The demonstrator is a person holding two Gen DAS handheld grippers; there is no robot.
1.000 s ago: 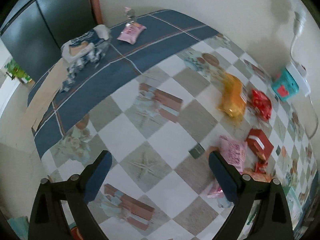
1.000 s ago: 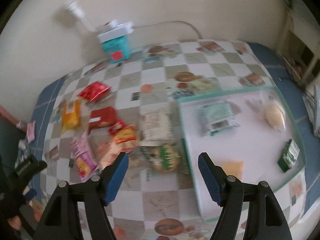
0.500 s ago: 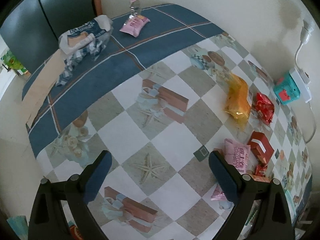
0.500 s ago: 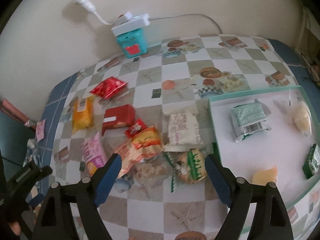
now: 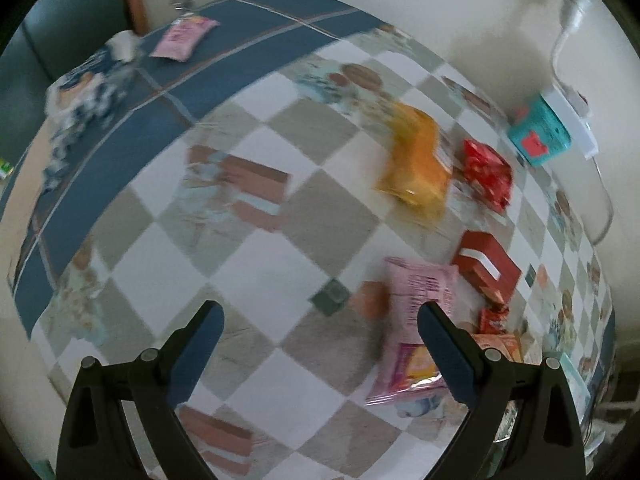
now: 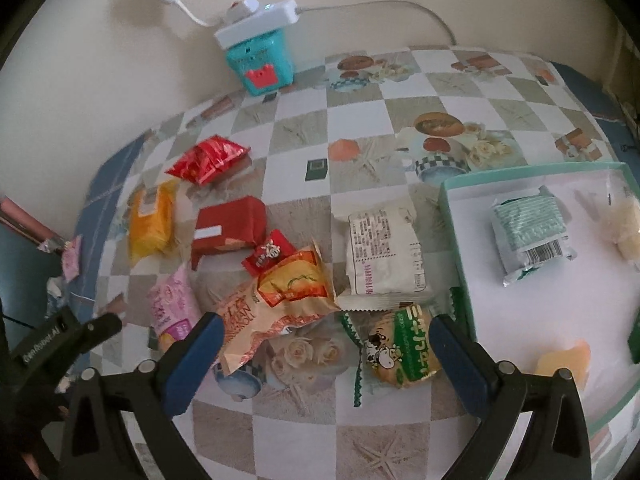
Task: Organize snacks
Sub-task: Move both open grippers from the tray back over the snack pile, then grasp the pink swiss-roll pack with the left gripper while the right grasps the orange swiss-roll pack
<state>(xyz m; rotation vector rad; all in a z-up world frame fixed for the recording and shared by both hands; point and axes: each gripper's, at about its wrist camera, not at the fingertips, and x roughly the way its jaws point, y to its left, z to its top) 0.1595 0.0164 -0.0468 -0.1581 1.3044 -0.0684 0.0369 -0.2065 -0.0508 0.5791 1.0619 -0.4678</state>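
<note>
- My right tongs (image 6: 320, 350) point steeply down over the snack pile, their jaws opening wide, gripping nothing; beneath the gap lie the tail of the orange-and-cream packet (image 6: 276, 300) and the green-and-tan cow packet (image 6: 404, 346)
- My left tongs (image 5: 320, 334) are spread wide too, empty, over the checked surface (image 5: 256, 268); the pink packet (image 5: 416, 312) lies just beside their right finger, though this view is blurred
- Just above the cow packet, touching it, is a white packet (image 6: 384, 252) with its printed back up
- Further left sit a small red cow sweet (image 6: 270, 252), a red box (image 6: 228, 232), an orange packet (image 6: 150, 220) and a shiny red packet (image 6: 210, 158), loosely grouped
- The mint-rimmed tray (image 6: 452, 240) stands to the right of the pile, just beside the white packet; on it I see a pale green striped packet (image 6: 532, 236), a clear bag of something yellowish at the far edge and a yellow-orange piece (image 6: 566, 360) near my right finger
- A teal box (image 6: 262, 64) with a white power strip (image 6: 256, 22) on top stands against the wall
- A second pink packet (image 5: 184, 36) lies well apart on the blue border of the cloth
</note>
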